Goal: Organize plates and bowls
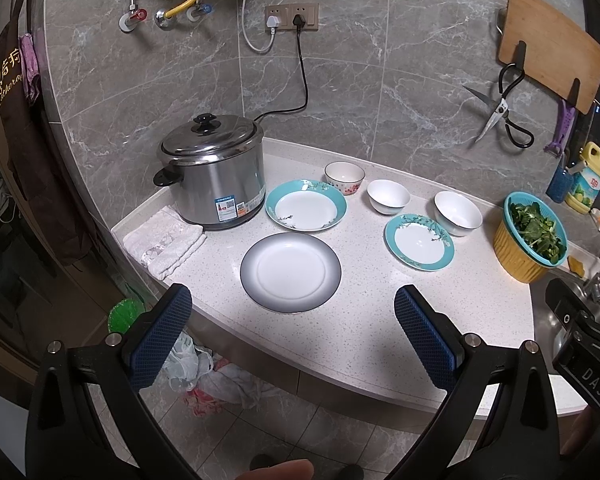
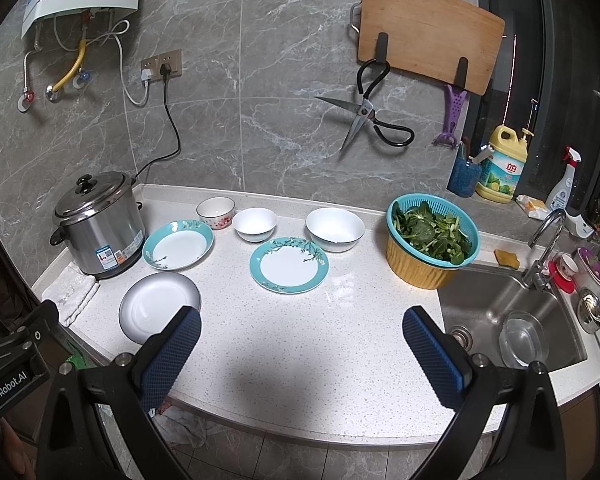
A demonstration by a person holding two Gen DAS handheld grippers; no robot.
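Note:
On the white counter lie a grey-rimmed plate, a teal-rimmed plate next to the cooker, and a second teal-rimmed plate. Behind them stand a flower-patterned bowl, a small white bowl and a larger white bowl. My left gripper is open and empty, held off the counter's front edge before the grey-rimmed plate. My right gripper is open and empty above the counter's front part.
A steel rice cooker stands at the left on a folded towel. A teal colander of greens in a yellow basin stands beside the sink. Scissors and a cutting board hang on the wall.

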